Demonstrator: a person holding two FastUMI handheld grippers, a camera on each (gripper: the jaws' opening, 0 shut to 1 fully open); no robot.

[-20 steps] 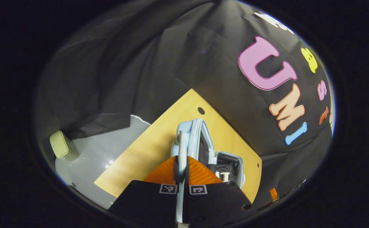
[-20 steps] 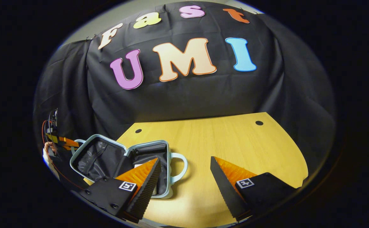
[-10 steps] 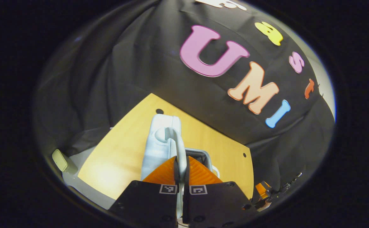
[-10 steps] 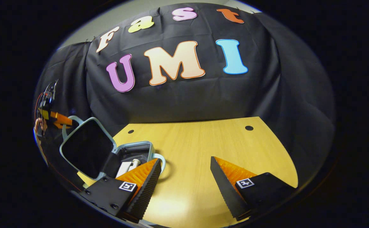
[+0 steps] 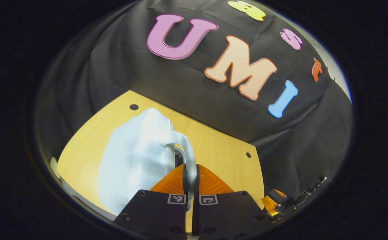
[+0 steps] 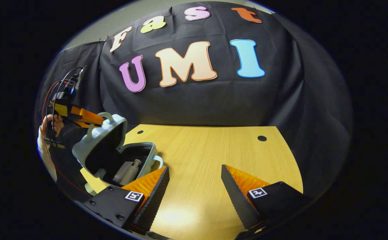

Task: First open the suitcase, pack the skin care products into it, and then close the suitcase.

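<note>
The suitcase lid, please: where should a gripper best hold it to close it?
By the loop handle on the suitcase lid, from the outer side, fingers across the thin bar. The left gripper already pinches it there; the lid's rounded shell offers no other narrow grip.

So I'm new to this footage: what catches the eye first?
The pale blue suitcase at the table's left edge, its lid half raised over bottles inside. The left gripper grips the lid's handle. The right gripper hovers open above bare wood.

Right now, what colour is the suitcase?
Pale blue suitcase; the right gripper view shows it best.
</note>
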